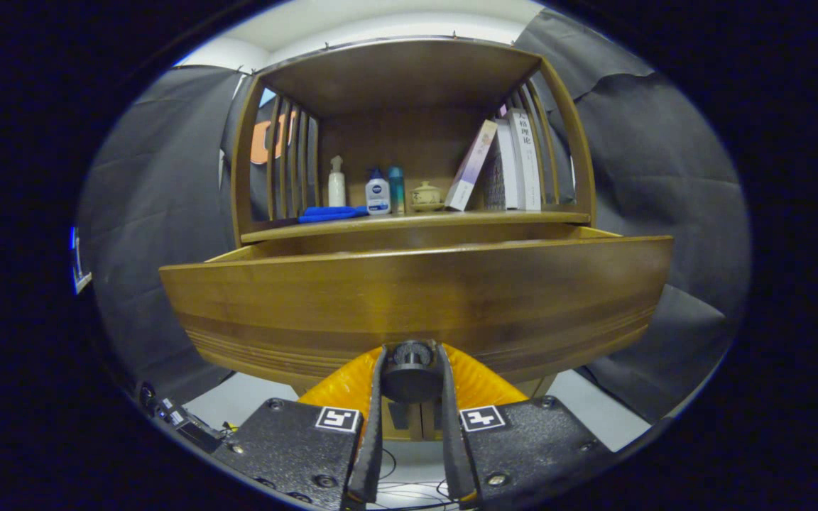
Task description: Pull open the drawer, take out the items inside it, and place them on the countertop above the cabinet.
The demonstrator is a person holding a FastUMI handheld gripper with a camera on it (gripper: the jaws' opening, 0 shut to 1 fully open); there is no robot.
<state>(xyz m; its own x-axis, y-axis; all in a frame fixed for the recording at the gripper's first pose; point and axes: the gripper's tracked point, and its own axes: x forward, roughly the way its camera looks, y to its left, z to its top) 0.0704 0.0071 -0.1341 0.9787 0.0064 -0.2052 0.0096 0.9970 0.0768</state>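
A wooden drawer (416,298) stands pulled out toward me from the cabinet, its broad front panel right ahead. Its inside is hidden behind the front panel, so no contents show. My gripper (411,358) is shut on the drawer's dark round knob (411,372), with one orange-backed finger pressing on each side of it. Above the drawer runs the countertop (416,221), a wooden shelf surface under an arched wooden hood.
On the countertop stand a white pump bottle (336,183), a white-and-blue bottle (378,194), a teal tube (396,189), a small lidded cup (425,194), leaning books (505,163) and a blue cloth (331,213). Black cloth walls flank the cabinet. Cables lie on the floor below.
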